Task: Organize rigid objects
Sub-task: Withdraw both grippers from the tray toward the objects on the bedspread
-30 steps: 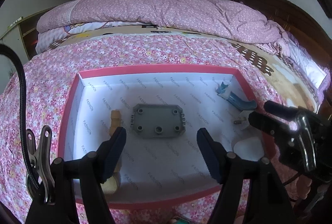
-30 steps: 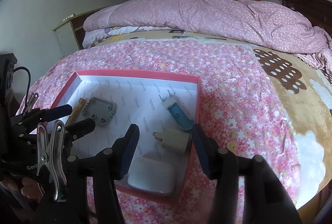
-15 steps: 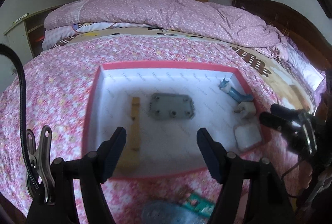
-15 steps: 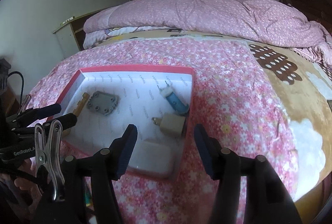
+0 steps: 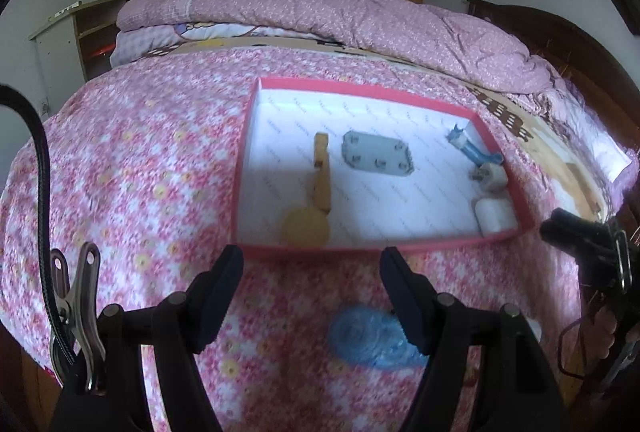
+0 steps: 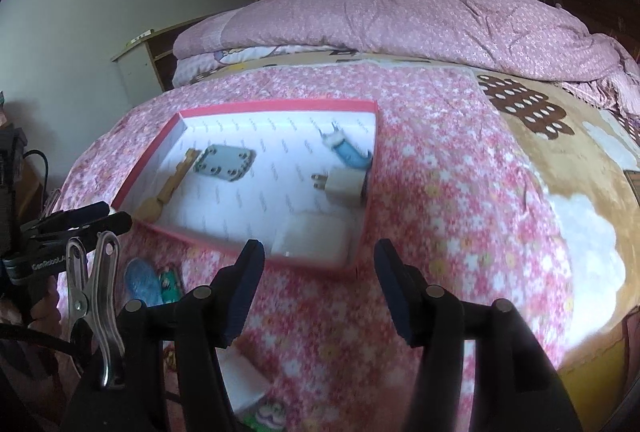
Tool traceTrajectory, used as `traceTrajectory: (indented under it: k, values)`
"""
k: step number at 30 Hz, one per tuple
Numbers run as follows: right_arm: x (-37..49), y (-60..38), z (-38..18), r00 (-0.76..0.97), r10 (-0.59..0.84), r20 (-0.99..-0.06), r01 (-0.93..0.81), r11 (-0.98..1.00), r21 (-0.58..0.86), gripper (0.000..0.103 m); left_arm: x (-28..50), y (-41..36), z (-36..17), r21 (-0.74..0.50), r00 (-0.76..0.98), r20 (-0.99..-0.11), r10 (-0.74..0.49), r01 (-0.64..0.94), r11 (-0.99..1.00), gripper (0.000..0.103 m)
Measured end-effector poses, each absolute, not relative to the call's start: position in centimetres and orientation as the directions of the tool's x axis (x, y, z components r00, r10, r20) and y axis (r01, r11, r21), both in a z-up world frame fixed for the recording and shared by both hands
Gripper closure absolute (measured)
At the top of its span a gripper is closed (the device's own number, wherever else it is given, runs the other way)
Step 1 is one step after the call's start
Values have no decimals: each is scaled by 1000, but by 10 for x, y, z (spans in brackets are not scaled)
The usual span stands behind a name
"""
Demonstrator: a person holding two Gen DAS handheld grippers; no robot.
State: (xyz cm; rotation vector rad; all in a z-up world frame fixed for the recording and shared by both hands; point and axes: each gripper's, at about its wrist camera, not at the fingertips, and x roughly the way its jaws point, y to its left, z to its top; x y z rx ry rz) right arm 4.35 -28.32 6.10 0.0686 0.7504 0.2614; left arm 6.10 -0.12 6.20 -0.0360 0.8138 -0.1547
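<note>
A red-rimmed box [image 5: 246, 168] [image 6: 366, 208] with a white lining lies on the flowered bed. In it are a wooden spoon [image 5: 320, 184] [image 6: 168, 188], a grey plate with holes [image 5: 376, 154] [image 6: 224, 166], a blue plug part [image 5: 470, 148] [image 6: 350, 152], a white plug [image 5: 490, 178] [image 6: 344, 186] and a white case [image 5: 494, 216] [image 6: 316, 238]. My left gripper [image 5: 312, 296] is open and empty, near the box's front rim. My right gripper [image 6: 318, 292] is open and empty, in front of the box's near corner.
A blue round object [image 5: 368, 340] [image 6: 140, 282] lies on the bedspread just in front of the box, with a green packet [image 6: 170, 284] beside it. A white block [image 6: 242, 382] lies near the bed's edge. A folded pink quilt [image 5: 320, 8] is at the far end.
Both grippers have pulled back from over the box toward the near edge of the bed. The blue object, green packet and white block have come into view. Both stay open.
</note>
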Motion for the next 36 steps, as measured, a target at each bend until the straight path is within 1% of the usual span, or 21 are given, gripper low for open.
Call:
traceTrajectory:
  k: [12, 19, 23, 28, 29, 30, 34, 36]
  values:
    - [-2, -294, 44, 673, 263, -692, -157, 964, 214, 45, 20, 3, 48, -101, 650, -742, -164, 133, 986, 29]
    - [-28, -282, 36, 655, 267, -707, -181, 964, 196, 44, -2, -4, 37, -88, 635, -752, -175, 166, 982, 29]
    - [-37, -276, 30, 642, 274, -716, -188, 962, 199, 45, 1, -10, 28, -66, 621, -765, -169, 185, 980, 24]
    - [-43, -273, 23, 626, 277, -729, -195, 961, 198, 45, 6, -16, 16, -61, 608, -774, -174, 202, 978, 23]
    - [-43, -274, 22, 623, 277, -731, -194, 961, 199, 44, 6, -19, 15, -57, 613, -769, -180, 215, 975, 19]
    - [-43, -274, 20, 621, 277, -733, -192, 961, 200, 44, 6, -22, 14, -43, 622, -761, -186, 237, 971, 15]
    - [-41, -277, 15, 610, 287, -739, -177, 958, 226, 44, 9, -42, 7, 75, 642, -750, -160, 323, 943, 14]
    - [-41, -277, 13, 606, 290, -740, -173, 957, 234, 44, 11, -48, 5, 103, 659, -733, -168, 351, 931, 11]
